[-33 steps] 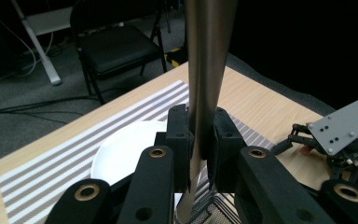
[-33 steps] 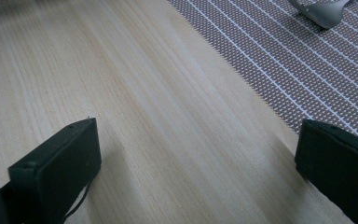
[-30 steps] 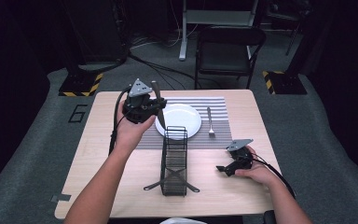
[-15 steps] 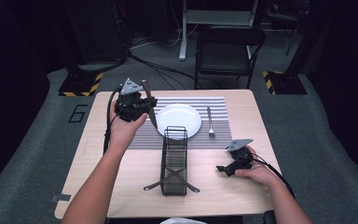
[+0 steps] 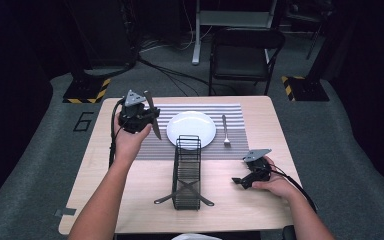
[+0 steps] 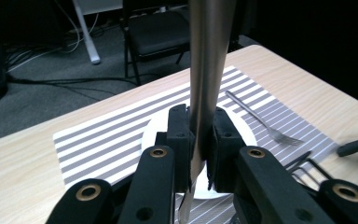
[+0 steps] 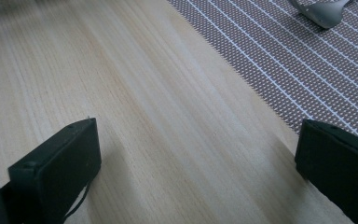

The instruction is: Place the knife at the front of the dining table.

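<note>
The left gripper (image 5: 145, 116) hangs over the left part of the grey-and-white striped placemat (image 5: 155, 145), its fingers (image 6: 182, 140) clamped on a long steel table knife (image 6: 208, 70) held upright, just left of the round white plate (image 5: 191, 129). The step looks like setting the knife down beside that plate; this calls for lowering and tilting it flat. The right gripper (image 5: 246, 180) rests on the pale wooden table (image 5: 130, 200), fingers wide apart and empty. A steel fork (image 5: 225, 131) lies right of the plate; the black wire rack (image 5: 187, 172) stands nearer, clear of the path.
</note>
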Demonstrator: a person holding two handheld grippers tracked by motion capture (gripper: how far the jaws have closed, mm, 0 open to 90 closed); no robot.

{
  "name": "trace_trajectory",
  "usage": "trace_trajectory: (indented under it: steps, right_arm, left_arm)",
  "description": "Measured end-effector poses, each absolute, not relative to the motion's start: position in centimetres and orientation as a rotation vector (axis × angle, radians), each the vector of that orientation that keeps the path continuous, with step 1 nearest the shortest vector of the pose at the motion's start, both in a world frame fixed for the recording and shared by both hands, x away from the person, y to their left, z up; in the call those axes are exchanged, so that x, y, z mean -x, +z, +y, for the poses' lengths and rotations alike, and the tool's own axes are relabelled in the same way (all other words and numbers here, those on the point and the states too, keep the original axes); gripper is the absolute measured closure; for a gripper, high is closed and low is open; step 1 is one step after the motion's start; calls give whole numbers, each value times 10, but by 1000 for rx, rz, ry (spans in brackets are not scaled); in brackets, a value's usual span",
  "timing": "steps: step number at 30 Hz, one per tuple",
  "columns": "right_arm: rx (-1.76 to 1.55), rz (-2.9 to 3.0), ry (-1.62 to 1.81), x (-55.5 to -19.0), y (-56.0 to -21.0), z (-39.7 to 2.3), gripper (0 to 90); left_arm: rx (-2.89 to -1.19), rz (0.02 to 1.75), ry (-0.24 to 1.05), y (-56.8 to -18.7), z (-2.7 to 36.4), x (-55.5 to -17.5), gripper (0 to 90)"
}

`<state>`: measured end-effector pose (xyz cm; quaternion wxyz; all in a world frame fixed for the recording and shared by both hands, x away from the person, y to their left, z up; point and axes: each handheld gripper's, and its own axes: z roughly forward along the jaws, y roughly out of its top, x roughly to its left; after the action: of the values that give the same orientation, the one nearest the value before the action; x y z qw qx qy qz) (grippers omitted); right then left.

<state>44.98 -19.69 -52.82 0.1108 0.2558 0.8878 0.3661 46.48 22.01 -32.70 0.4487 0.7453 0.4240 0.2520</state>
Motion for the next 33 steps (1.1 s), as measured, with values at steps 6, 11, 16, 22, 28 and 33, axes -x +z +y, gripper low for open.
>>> trace_trajectory:
  steps: [6,11,16,22,28,33]
  right_arm:
    - [-755,2609,1075,-450,-528,-197,0]
    - [-748,2608,1075,-450,-528,-197,0]
    - [-756,2609,1075,-450,-528,-197,0]
    - [-755,2609,1075,-450,-528,-197,0]
    - [-755,2608,1075,-450,-528,-197,0]
    - [-755,2609,1075,-450,-528,-197,0]
  left_arm:
    - [-1818,1097,667,-340,231,-468,815]
    - [-1807,1150,665,-354,241,-473,815]
    - [-1796,1172,677,-366,247,-475,817]
    - [-1812,1199,670,-378,248,-478,818]
    - [-1828,1213,667,-388,248,-481,819]
    - [-1840,1219,660,-396,246,-485,820]
